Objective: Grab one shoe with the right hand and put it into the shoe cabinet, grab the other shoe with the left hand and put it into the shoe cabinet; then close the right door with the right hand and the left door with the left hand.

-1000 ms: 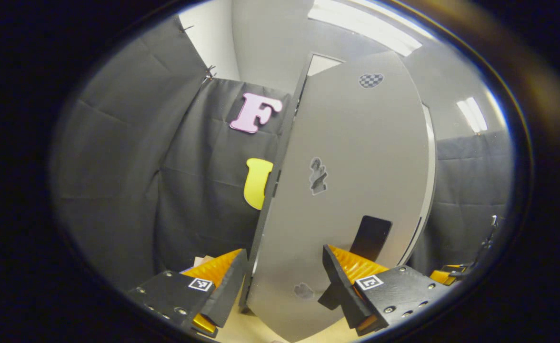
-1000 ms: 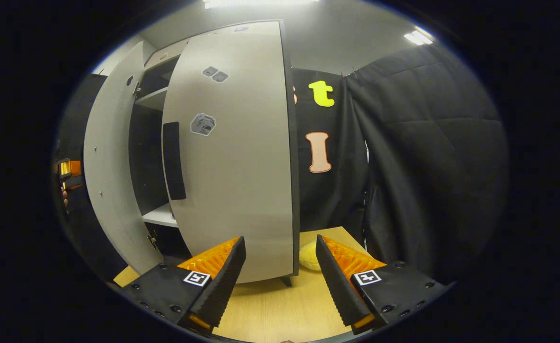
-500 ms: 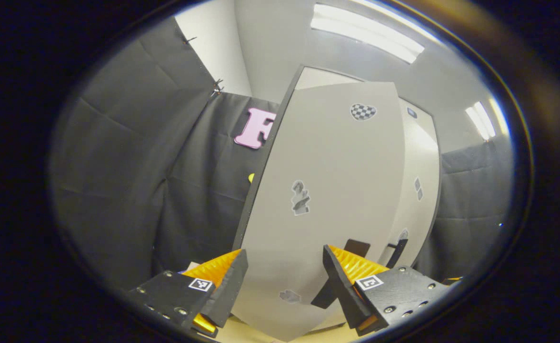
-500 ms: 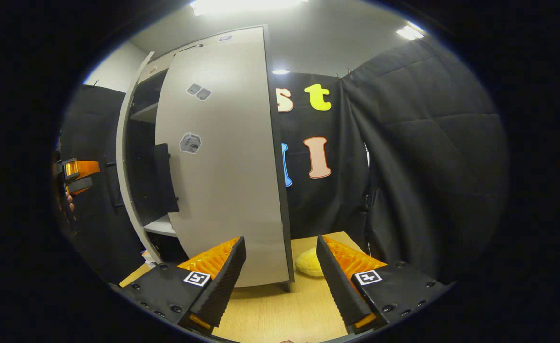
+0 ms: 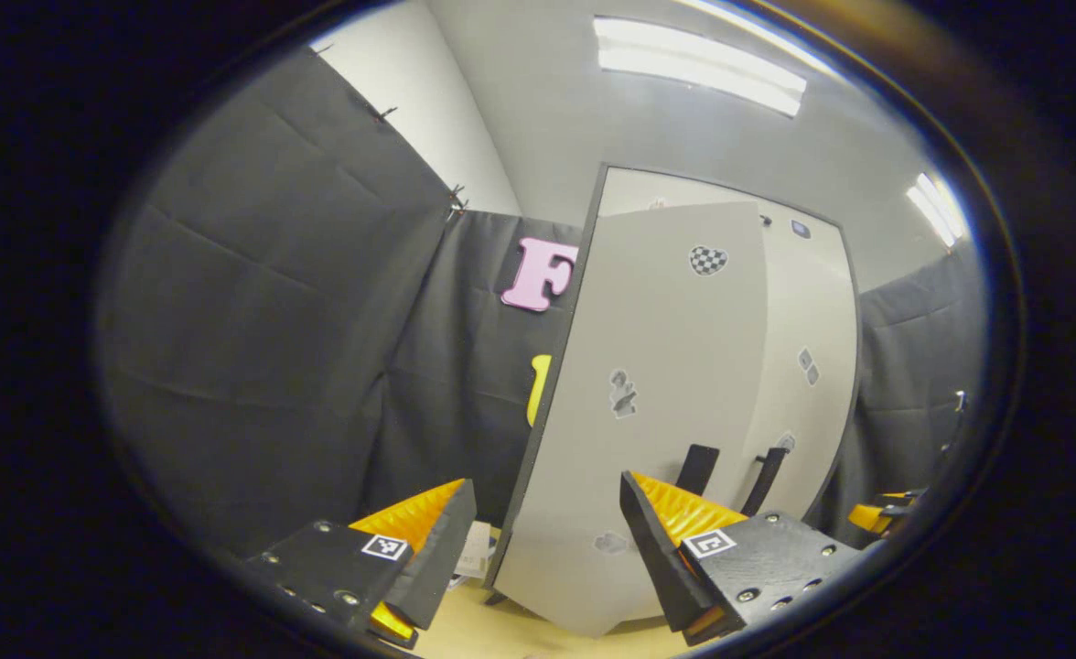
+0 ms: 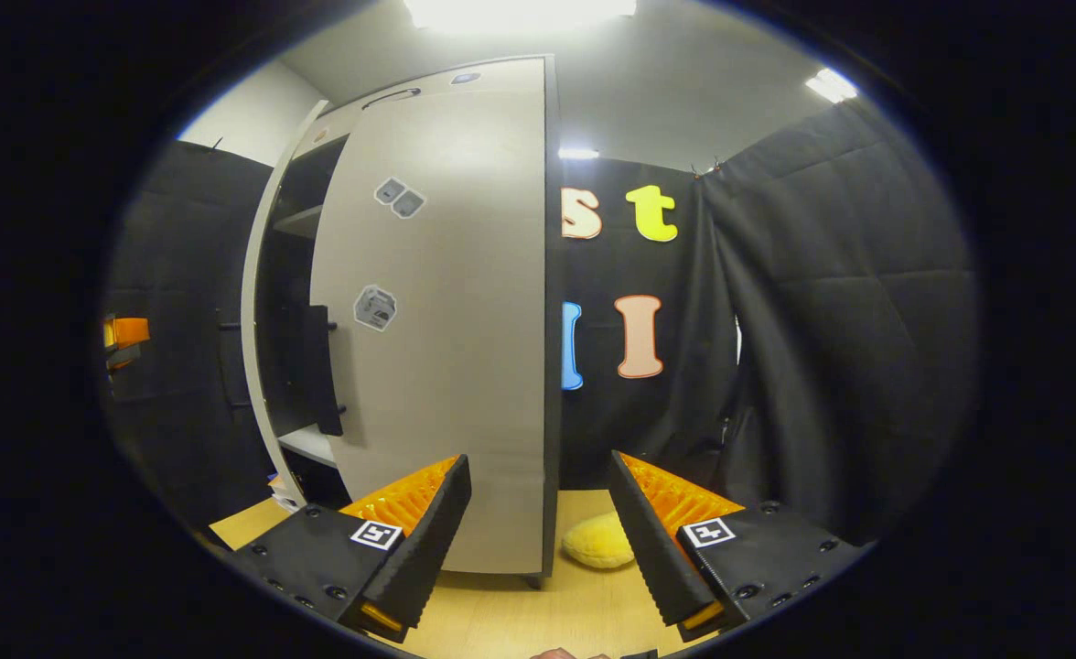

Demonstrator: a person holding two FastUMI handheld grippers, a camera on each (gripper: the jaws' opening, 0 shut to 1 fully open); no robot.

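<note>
Left door [image 5: 657, 412]: being faced, frame centre, nearly shut, just ahead of left gripper [image 5: 547, 540], fingers apart, empty.

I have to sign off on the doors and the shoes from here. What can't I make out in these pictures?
- Shoes: cabinet interior hidden by the right door in the right gripper view and by the left door in the left gripper view.
- Whether either door is fully shut: a dark gap shows beside the right door; the doors' meeting edge is ambiguous.
- Yellow object: partly hidden behind the right gripper.
</note>
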